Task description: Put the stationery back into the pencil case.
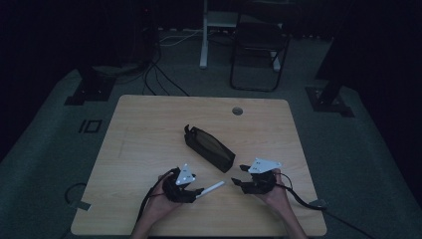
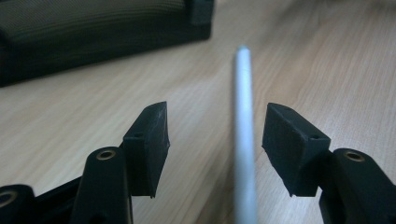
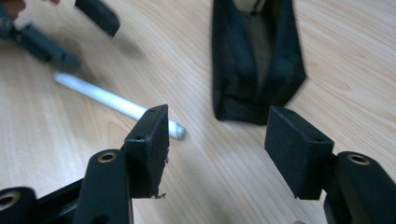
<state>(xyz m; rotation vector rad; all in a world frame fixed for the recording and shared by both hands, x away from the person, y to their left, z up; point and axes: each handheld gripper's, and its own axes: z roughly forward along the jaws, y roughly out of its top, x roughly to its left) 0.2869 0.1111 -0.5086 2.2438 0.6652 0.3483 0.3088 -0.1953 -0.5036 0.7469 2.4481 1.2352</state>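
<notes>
Now white pen (image 2: pixel 244 135) on table, between open left jaws, untouched

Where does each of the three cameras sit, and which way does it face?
High view: above the table, looking forward and down; forearms, left gripper, right gripper.
Left gripper view: along its open jaws at the white pen, untouched between them.
Right gripper view: along its open jaws toward the pencil case.
Shared: pen and case.

A folding chair (image 1: pixel 259 47) is seen on the floor (image 1: pixel 348 149) behind the bench (image 1: pixel 144 129). Black cables (image 1: pixel 159 79) are spread beside it.
</notes>
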